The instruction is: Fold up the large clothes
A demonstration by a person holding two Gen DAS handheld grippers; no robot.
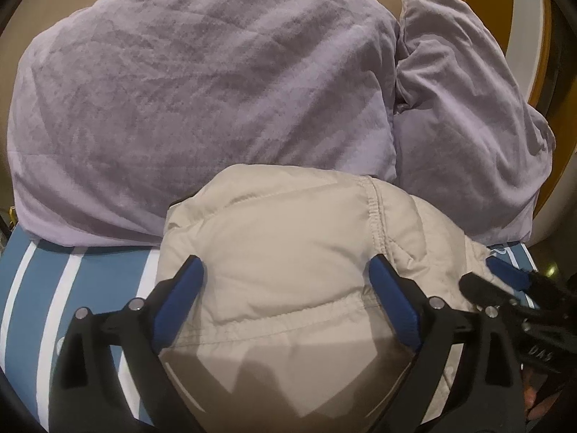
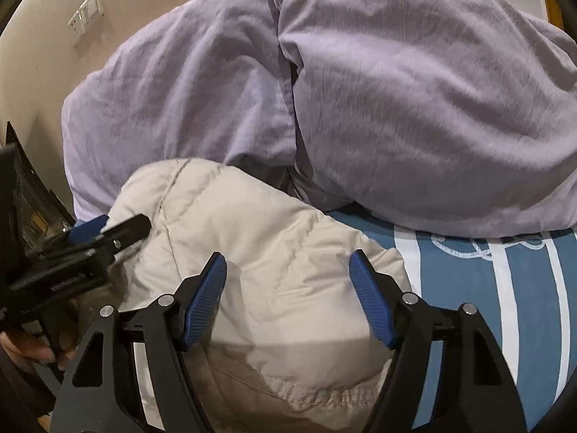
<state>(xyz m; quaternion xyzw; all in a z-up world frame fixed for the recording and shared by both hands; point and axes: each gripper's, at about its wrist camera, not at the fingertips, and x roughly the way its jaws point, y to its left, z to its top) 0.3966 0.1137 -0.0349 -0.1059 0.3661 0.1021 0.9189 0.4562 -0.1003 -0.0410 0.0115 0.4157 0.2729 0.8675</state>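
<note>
Beige puffy jacket (image 1: 288,252) lying bunched on the blue-and-white striped bed sheet (image 1: 32,288), right up against two big purple pillows (image 1: 202,101). Already folded into a small fat bundle, by the look of it.

Left gripper (image 1: 286,281) just over the jacket, jaws wide apart, holding nothing. Right gripper (image 2: 288,281) the same: jaws spread wide, nothing pinched, jacket under the gap. Both close side by side, each one peeking into the other's view.

Probably soft and squishy, full of padding, and light for how big it looks. Smooth outer cloth, so likely a bit slippery. Likely to puff back up after a press, so a fold may spring open. Not breakable at all.

Best spots to grab, at a guess: the stitched seams (image 1: 375,213) and the gathered hem (image 2: 324,393), where the cloth is thicker and less slidey. Pinching just the thin top layer could let the rest slip out.

Some white writing on the black body of each gripper, too small and blurry to read. No tag or brand name showing on the jacket. White rope-like drawing (image 2: 472,247) on the sheet, not letters. Wall switch plates (image 2: 86,14) on the tan wall, no words to read there.
</note>
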